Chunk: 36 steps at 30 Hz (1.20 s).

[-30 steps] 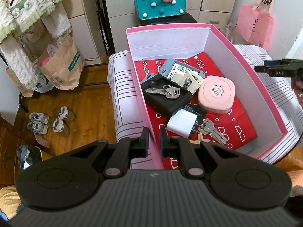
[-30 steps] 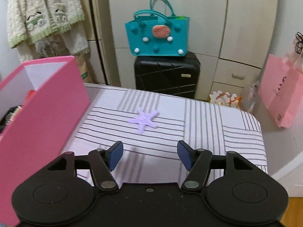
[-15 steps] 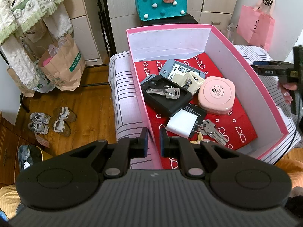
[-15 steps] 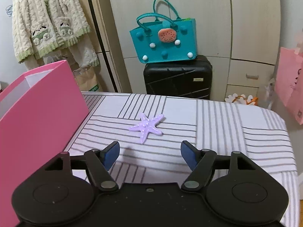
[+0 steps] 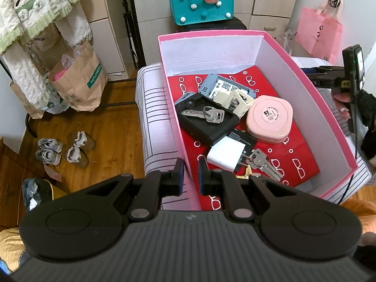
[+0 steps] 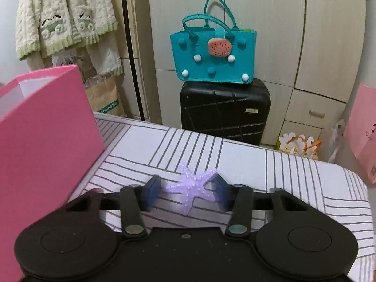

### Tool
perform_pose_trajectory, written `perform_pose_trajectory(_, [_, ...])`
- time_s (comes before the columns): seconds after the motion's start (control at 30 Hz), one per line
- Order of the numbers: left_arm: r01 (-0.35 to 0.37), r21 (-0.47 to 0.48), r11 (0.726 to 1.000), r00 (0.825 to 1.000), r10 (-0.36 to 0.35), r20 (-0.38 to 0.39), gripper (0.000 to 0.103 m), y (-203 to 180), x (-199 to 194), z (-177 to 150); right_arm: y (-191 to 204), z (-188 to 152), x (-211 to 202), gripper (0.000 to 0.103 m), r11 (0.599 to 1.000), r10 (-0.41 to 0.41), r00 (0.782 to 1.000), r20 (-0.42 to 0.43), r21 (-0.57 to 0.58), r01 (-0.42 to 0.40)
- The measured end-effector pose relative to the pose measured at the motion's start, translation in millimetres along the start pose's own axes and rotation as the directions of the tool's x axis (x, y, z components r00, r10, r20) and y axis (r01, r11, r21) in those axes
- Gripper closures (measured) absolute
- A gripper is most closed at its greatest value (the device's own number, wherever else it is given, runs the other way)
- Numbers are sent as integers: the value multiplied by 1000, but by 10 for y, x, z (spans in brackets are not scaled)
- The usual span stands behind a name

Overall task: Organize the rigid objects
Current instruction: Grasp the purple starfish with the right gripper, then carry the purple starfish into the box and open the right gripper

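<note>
A purple starfish [image 6: 192, 186] lies on the striped cloth [image 6: 293, 181], to the right of the pink box [image 6: 44, 136]. My right gripper [image 6: 186, 189] straddles it with the jaws closing; the pads are at its arm tips, and blur hides any firm press. My left gripper [image 5: 190, 176] is shut on the pink box's [image 5: 312, 94] left wall near the front corner. Inside the box, on red paper, lie a black tray with keys [image 5: 204, 119], a pink round case [image 5: 270, 117], a white charger [image 5: 225, 155], a key bunch [image 5: 263, 162] and a grey device [image 5: 223, 85].
A black suitcase [image 6: 223, 108] with a teal bag [image 6: 211, 54] on it stands behind the striped surface. A pink bag [image 5: 317, 30] hangs at the right. Paper bags [image 5: 77, 80] and shoes [image 5: 63, 148] sit on the wooden floor at the left.
My right gripper moved forward and down until the starfish came between its fingers, and the jaws narrowed around it. The left gripper and the box stayed put.
</note>
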<state>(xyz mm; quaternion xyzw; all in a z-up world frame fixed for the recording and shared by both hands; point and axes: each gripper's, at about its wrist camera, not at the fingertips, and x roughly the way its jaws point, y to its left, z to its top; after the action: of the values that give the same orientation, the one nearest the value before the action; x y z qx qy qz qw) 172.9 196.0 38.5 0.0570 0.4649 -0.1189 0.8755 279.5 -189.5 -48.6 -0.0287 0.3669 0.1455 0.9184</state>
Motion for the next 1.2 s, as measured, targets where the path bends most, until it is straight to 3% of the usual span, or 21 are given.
perform_pose_trajectory(0.33, [5, 0, 1000, 1000, -5, 4, 93, -6, 2, -7, 265, 101, -542, 50, 999, 18, 1000, 13, -37, -18])
perform_pose_trajectory(0.53, [14, -5, 1000, 1000, -14, 12, 93, 3, 9, -17, 685, 263, -1070, 50, 987, 43, 997, 60, -155, -34])
perform_pose_trajectory(0.8, [33, -10, 999, 999, -33, 23, 93, 33, 5, -38, 1276, 426, -1619, 50, 947, 150, 980, 131, -303, -104])
perform_pose_trajectory(1.07, [51, -14, 999, 998, -51, 31, 93, 61, -3, -73, 1718, 504, -1622, 50, 910, 247, 964, 95, -366, -196])
perform_pose_trajectory(1.2, [60, -24, 998, 998, -59, 34, 93, 78, -5, -79, 1871, 616, -1335, 50, 895, 323, 946, 0, -326, -305])
